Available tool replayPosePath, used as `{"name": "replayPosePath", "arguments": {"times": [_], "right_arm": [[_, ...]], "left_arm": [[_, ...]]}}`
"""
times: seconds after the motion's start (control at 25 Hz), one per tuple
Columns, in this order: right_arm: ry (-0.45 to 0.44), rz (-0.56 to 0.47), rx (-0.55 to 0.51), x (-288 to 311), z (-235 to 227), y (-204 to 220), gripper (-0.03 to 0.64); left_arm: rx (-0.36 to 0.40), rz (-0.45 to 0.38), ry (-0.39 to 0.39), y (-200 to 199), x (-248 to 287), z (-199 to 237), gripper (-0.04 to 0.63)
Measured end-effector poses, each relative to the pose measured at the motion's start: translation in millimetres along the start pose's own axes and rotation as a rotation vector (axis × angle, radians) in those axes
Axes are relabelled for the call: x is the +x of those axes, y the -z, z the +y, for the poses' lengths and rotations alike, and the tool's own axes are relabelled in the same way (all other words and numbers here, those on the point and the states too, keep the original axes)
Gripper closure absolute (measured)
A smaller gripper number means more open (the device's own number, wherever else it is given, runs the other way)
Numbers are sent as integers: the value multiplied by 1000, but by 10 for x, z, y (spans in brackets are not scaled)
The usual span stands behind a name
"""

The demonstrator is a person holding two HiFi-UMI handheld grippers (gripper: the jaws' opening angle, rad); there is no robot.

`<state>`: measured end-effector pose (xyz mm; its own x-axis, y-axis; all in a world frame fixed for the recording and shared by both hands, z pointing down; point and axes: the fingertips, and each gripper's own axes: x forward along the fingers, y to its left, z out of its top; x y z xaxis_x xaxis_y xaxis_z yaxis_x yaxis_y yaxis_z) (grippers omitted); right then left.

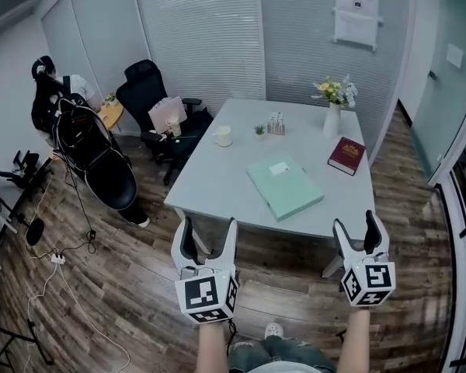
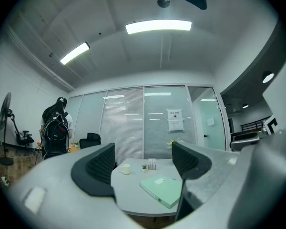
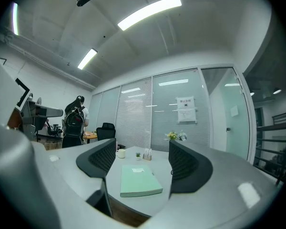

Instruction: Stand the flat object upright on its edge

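Observation:
A light green flat folder [image 1: 284, 186] lies flat on the pale grey table [image 1: 217, 177], near the front edge; it also shows between the jaws as the folder [image 2: 162, 190] and the folder [image 3: 139, 181]. My left gripper [image 1: 208, 234] is held open in front of the table, short of its front edge, with nothing between its jaws. My right gripper [image 1: 359, 229] is likewise open and empty, off the table's front right corner. In the gripper views, the left gripper [image 2: 142, 163] and right gripper [image 3: 142, 162] both point toward the table.
On the table stand a white mug [image 1: 223, 136], a small plant [image 1: 259, 130], a little rack [image 1: 276, 123], a vase of flowers [image 1: 332, 107] and a dark red book [image 1: 346, 155]. A black office chair [image 1: 157, 103] and a black bag [image 1: 101, 158] stand left. Cables [image 1: 58, 259] lie on the wooden floor.

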<state>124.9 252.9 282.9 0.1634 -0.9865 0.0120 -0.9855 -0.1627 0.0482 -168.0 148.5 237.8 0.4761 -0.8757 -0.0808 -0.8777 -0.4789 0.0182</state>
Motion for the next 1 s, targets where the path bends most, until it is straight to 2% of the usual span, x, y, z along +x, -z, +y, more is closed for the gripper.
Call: {"name": "replayPosePath", "arguments": {"times": [0.52, 1.0], "right_arm": [[-15, 80, 30, 738, -440, 371, 262], [-17, 129, 37, 1904, -563, 632, 264]], "left_arm": [[-26, 95, -2, 430, 818, -228, 233], [-41, 126, 27, 772, 1995, -42, 233]]}}
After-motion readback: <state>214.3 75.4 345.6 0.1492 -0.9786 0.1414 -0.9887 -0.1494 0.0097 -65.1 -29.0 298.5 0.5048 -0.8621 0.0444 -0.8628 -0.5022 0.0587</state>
